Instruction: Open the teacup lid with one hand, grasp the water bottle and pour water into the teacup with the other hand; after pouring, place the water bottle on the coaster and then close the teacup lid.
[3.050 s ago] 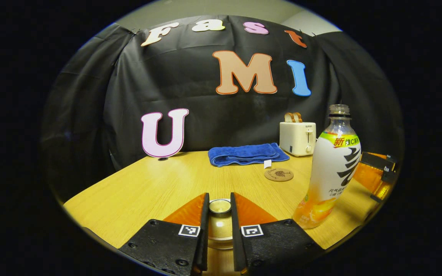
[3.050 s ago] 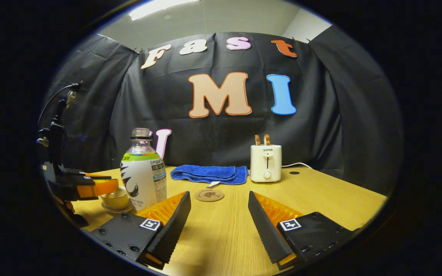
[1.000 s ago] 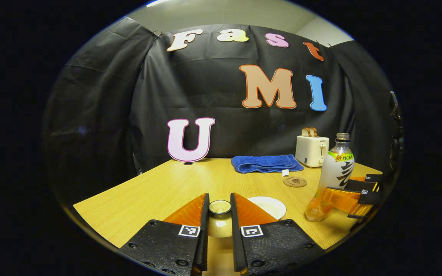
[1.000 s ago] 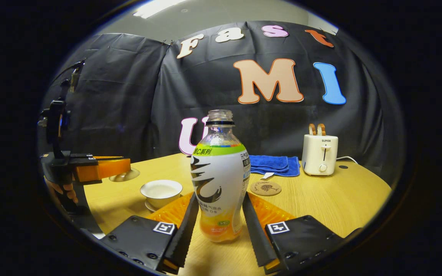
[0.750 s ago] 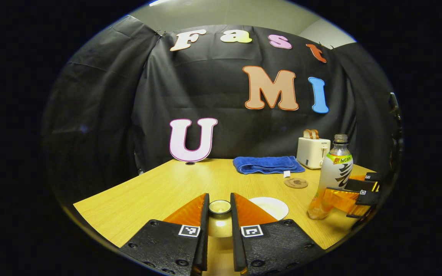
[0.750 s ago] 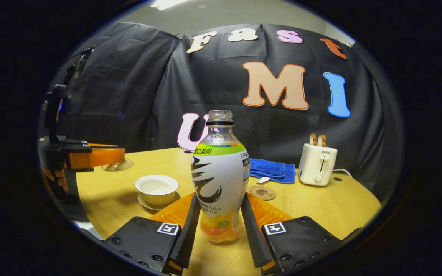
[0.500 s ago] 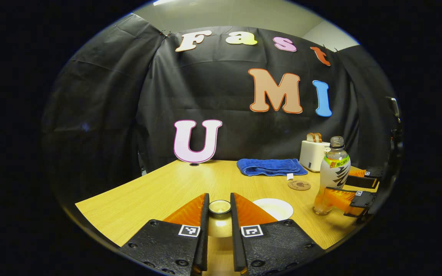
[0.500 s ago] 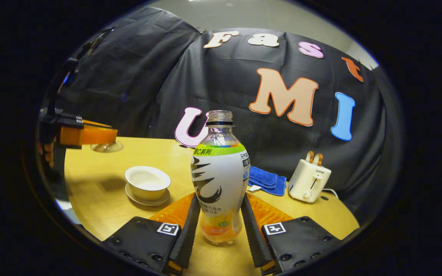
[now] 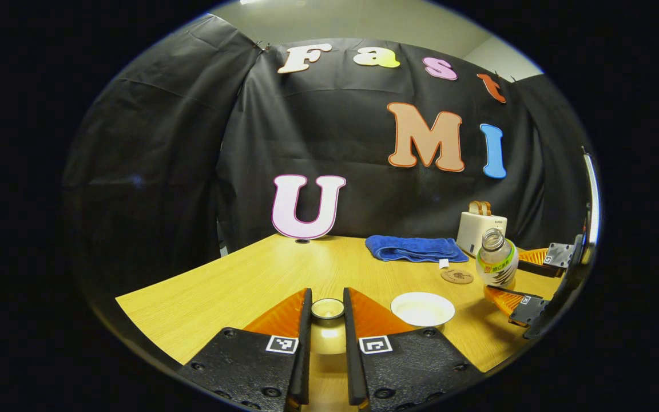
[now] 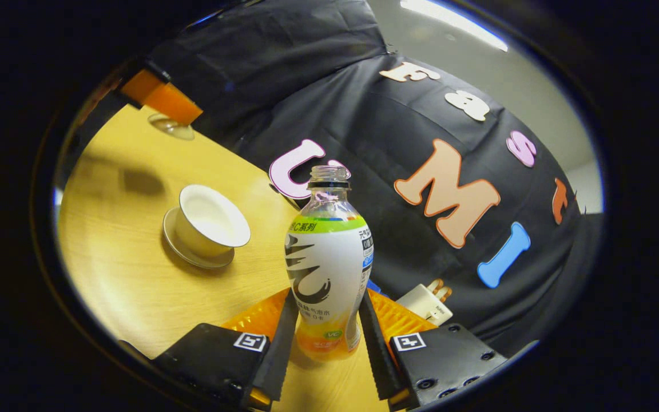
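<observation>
Pouring step starting. Left gripper (image 9: 326,343) pinches the teacup lid (image 9: 328,309), held left of the open teacup (image 10: 210,220). Right gripper (image 10: 324,337) clamps the water bottle (image 10: 328,269), tilted toward it. Next: bring the mouth over the cup, tip further.

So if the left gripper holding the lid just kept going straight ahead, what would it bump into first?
Probably nothing soon: past the left gripper and its lid lies bare table, then the booth's black wall.
</observation>
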### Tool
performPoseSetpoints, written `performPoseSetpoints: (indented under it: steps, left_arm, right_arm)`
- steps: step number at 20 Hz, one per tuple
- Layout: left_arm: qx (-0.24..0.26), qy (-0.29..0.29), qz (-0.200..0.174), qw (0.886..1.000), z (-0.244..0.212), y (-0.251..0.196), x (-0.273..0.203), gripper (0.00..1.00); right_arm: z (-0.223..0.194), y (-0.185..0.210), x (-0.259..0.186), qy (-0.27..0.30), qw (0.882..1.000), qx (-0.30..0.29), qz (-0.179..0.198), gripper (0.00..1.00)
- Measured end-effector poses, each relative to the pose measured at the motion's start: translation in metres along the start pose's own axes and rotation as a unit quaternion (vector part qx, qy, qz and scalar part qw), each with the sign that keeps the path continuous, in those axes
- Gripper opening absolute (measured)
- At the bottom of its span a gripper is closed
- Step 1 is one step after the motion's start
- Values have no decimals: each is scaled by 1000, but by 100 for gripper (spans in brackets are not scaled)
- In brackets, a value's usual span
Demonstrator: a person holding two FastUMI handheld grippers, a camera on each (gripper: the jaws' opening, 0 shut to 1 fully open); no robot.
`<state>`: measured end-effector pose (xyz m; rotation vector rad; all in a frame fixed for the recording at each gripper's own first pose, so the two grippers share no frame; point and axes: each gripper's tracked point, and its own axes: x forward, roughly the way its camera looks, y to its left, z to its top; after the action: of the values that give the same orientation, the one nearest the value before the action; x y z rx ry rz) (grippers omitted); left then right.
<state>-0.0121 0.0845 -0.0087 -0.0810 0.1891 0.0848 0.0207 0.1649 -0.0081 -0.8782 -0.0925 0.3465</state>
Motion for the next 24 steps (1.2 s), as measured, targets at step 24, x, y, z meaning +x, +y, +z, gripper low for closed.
performPoseSetpoints:
  steps: [24]
  left_arm:
    - [-15, 2, -3, 1000, 1, 5, -2, 24]
  right_arm:
    - [5, 12, 4, -46, 938, -344, -8, 64]
